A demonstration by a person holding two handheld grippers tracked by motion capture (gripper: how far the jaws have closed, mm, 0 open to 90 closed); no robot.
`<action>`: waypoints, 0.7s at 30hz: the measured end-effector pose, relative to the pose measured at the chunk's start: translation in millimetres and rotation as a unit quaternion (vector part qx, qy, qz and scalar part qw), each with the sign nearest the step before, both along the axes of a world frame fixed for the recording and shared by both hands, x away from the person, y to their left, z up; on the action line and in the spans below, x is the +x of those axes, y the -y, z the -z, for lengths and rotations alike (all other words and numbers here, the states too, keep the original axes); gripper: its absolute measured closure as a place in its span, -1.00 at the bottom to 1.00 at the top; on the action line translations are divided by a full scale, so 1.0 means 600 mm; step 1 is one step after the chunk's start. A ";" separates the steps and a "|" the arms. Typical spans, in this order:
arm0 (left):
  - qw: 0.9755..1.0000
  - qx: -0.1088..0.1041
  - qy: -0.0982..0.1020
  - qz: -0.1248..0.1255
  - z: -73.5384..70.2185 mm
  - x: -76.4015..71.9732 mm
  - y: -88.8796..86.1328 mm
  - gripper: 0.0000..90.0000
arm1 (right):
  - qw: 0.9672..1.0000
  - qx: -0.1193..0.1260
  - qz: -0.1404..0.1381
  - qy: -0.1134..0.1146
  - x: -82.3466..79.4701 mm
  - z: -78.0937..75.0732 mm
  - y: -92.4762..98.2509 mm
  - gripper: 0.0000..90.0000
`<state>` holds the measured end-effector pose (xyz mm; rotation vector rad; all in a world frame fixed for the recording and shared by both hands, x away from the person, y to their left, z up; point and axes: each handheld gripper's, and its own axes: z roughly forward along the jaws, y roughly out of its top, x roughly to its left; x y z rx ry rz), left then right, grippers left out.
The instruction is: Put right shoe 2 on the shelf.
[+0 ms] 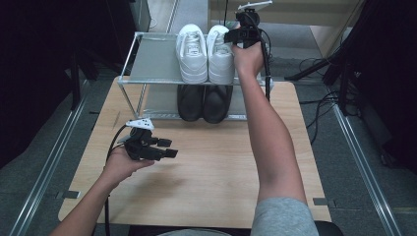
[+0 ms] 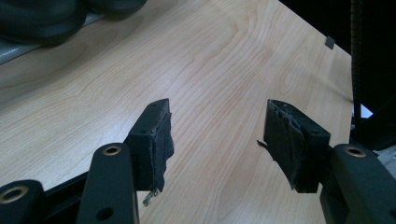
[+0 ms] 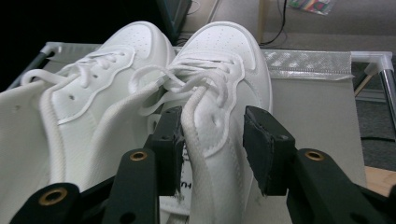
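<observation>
Straddling the collar wall of the right white shoe (image 3: pixel 219 93), the right gripper (image 3: pixel 212 149) is seen with its jaws partly apart, one inside the opening, one outside, the pads apparently off the material, so the shoe appears set down on the top shelf (image 3: pixel 317 93). Beyond the jaws, the left white shoe (image 3: pixel 93 79) sits alongside. The left gripper (image 2: pixel 217 140) is held wide and empty over the table (image 2: pixel 210 56), seemingly kept clear.

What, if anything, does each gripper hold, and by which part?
Nothing is held. The right gripper has open jaws astride the collar of the right white shoe. The left gripper is open above the table.
</observation>
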<state>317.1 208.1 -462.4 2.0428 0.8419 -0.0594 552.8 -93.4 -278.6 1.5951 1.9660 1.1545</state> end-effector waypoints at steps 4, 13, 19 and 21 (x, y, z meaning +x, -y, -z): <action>1.000 0.002 -0.004 0.000 0.000 0.002 0.001 -0.06 | 1.000 0.010 -0.008 0.005 -0.014 -0.008 0.016 0.28; 1.000 0.007 -0.005 0.004 0.002 0.003 0.003 -0.06 | 0.999 0.014 -0.027 0.018 -0.047 -0.022 0.040 0.19; 1.000 0.011 -0.004 0.001 0.003 0.003 0.004 -0.07 | 0.998 0.013 -0.048 0.028 -0.067 -0.021 0.057 0.13; 1.000 0.012 -0.004 0.000 0.004 0.003 0.004 -0.07 | 0.998 0.006 -0.051 0.038 -0.075 -0.018 0.062 0.13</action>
